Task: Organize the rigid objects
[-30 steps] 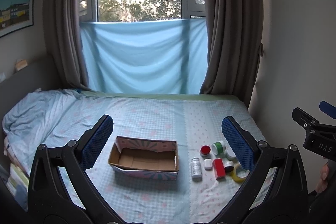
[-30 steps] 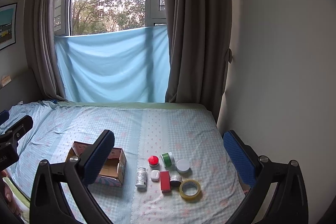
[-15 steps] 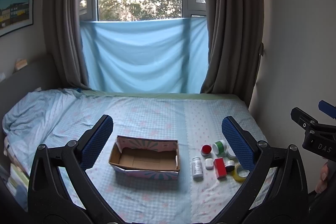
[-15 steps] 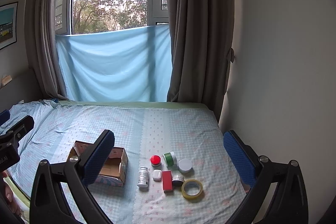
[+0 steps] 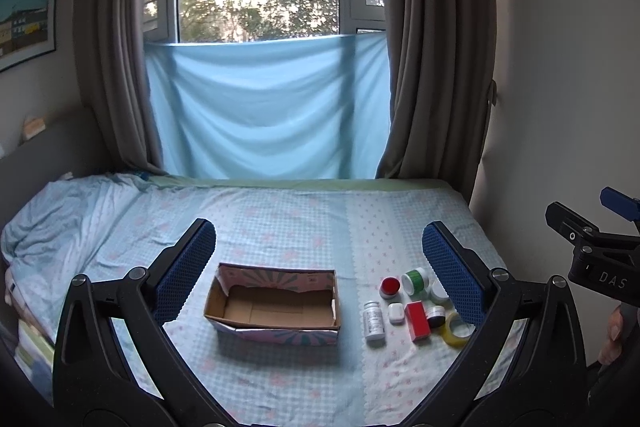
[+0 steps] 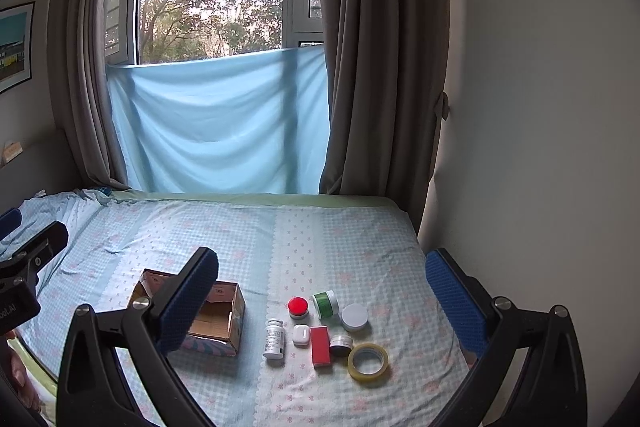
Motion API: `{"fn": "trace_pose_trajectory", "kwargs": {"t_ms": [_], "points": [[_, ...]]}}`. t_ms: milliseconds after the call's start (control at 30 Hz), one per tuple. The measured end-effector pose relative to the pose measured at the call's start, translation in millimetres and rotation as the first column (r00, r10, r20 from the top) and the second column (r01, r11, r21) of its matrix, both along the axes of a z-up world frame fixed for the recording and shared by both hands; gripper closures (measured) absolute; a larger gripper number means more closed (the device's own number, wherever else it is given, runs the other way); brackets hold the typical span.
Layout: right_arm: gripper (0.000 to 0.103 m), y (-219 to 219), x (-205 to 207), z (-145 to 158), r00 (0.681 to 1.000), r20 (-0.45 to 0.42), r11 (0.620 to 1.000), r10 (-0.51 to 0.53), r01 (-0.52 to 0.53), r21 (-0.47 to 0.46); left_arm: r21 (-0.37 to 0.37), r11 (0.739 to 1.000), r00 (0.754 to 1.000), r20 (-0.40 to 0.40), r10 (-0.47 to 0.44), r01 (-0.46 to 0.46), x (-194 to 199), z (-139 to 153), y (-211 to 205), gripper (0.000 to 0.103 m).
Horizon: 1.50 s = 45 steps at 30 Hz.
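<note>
An open cardboard box (image 5: 276, 303) (image 6: 216, 323) sits on the bed, with nothing inside. To its right lies a cluster of small items: a white pill bottle (image 6: 274, 339), a red-lidded jar (image 6: 298, 307), a green jar (image 6: 326, 303), a white round lid (image 6: 354, 317), a small white case (image 6: 301, 335), a red box (image 6: 321, 345), a dark jar (image 6: 340, 343) and a yellow tape roll (image 6: 368, 362). My left gripper (image 5: 320, 273) is open above the box. My right gripper (image 6: 322, 303) is open above the cluster. Both hold nothing.
The bed (image 5: 280, 223) has a blue checked sheet, rumpled at the left. A wall (image 6: 540, 147) runs along its right edge. Curtains and a blue cloth (image 5: 264, 111) hang at the window behind. A hand shows at the right edge of the left wrist view.
Both views have shifted slightly; the right gripper has drifted a little to the left, so the items sit more centred. Nothing on the bed has moved.
</note>
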State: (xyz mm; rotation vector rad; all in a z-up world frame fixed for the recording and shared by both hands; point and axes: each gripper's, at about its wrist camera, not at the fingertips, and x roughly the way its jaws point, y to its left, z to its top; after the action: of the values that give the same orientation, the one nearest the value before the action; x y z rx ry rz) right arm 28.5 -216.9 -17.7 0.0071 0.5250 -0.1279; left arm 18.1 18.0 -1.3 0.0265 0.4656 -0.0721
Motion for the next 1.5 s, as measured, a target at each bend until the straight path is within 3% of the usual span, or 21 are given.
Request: {"fn": "trace_pose_trajectory", "kwargs": {"t_ms": [533, 733, 933, 1133, 1333, 1500], "points": [[0.0, 6, 4, 0, 1.0, -0.009, 1.0, 0.008, -0.008, 0.009, -0.01, 1.0, 0.999, -0.038, 0.008, -0.008, 10, -2, 0, 0.001], [0.0, -13, 14, -4, 0.999, -0.046, 1.0, 0.01, -0.009, 0.024, -0.024, 1.0, 0.994, -0.11, 0.011, -0.014, 32, -17, -15, 0.001], [0.0, -41, 35, -34, 0.991, -0.133, 0.999, 0.014, -0.009, 0.044, -0.027, 1.0, 0.971, -0.241, 0.008, -0.015, 69, -59, -43, 0.001], [0.0, -67, 65, -90, 0.971, -0.233, 0.998, 0.043, -0.031, 0.054, -0.015, 0.999, 0.916, -0.4, -0.033, 0.03, 120, -130, -82, 0.001], [0.0, -88, 99, -159, 0.936, -0.349, 0.995, 0.045, -0.012, 0.096, -0.022, 0.995, 0.817, -0.569, -0.095, 0.1, 180, -209, -117, 0.001], [0.0, -98, 129, -219, 0.879, -0.474, 0.989, 0.046, 0.027, 0.146, -0.026, 0.99, 0.722, -0.681, -0.12, 0.14, 234, -278, -142, 0.001]]}}
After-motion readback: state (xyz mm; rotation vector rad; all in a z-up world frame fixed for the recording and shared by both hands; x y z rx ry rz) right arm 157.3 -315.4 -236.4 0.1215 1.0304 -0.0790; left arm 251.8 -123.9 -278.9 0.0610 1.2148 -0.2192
